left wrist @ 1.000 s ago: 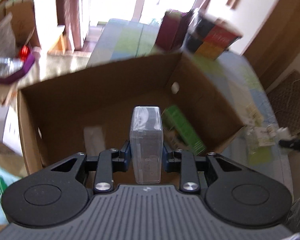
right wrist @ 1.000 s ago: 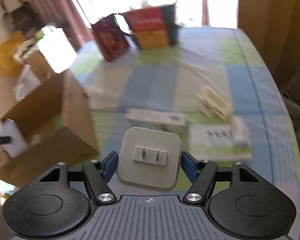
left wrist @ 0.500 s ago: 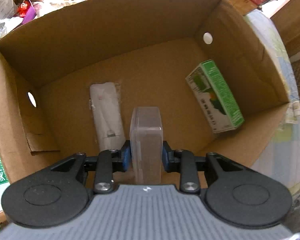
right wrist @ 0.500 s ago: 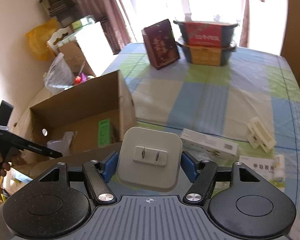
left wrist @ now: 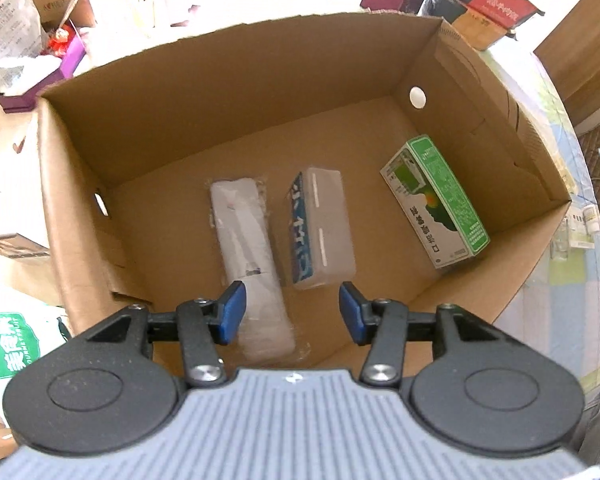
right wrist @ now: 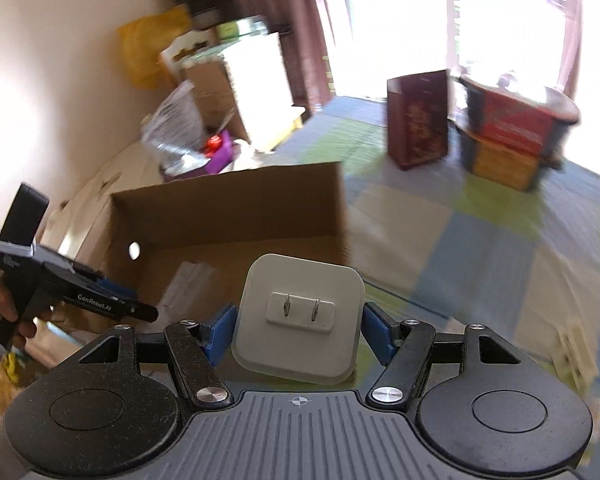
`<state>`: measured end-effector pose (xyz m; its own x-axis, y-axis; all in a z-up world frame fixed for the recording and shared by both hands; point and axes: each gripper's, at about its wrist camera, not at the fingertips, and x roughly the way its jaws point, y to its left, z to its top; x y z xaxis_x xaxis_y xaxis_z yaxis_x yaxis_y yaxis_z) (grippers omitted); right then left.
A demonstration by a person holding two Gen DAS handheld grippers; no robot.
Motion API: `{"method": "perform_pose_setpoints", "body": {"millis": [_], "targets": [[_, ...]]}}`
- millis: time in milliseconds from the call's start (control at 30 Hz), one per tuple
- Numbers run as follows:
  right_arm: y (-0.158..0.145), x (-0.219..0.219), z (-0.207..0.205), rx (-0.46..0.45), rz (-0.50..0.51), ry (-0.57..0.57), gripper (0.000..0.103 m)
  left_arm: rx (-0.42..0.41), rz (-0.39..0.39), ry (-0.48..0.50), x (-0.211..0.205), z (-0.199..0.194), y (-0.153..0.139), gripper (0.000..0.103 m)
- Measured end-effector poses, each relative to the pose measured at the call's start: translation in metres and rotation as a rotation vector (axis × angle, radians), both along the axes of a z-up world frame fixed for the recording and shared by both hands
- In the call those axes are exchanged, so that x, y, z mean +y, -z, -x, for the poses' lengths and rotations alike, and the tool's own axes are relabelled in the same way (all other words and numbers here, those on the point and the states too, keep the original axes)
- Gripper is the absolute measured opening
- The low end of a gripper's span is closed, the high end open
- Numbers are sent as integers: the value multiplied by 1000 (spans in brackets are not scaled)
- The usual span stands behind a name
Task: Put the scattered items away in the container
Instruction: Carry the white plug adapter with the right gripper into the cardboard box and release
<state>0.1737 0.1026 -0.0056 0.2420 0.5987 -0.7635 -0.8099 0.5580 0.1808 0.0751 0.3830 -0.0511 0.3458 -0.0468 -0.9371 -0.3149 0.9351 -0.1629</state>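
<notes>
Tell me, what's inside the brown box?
In the cardboard box: a white packet, a clear case and a green carton. The left gripper hides the nearest bit of floor.

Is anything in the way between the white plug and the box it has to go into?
Nothing visible blocks it. The right tool holds the white plug near the open cardboard box; the left tool hovers over the box's other side.

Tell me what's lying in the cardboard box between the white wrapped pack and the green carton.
In the left wrist view, a clear plastic case with a blue label side lies on the cardboard box floor between the white wrapped pack and the green carton.
</notes>
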Motion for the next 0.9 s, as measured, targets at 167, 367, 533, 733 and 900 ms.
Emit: {"method": "perform_pose_setpoints", "body": {"millis": [167,367,533,733,900], "targets": [[11,40,7,-21,48,-98,70,-25,-5,15,2,2,-6,47],[33,79,6,-16,115,-172,70,-61,-32,38,4,3,-16,49],[55,99,1,23,162,-222,70,-82,-77,61,6,5,-23,52],[82,115,-2,106,206,-277,70,-89,-104,72,7,1,-22,52],[93,121,-2,137,236,-290,70,-85,-107,76,8,-4,-18,52]]}}
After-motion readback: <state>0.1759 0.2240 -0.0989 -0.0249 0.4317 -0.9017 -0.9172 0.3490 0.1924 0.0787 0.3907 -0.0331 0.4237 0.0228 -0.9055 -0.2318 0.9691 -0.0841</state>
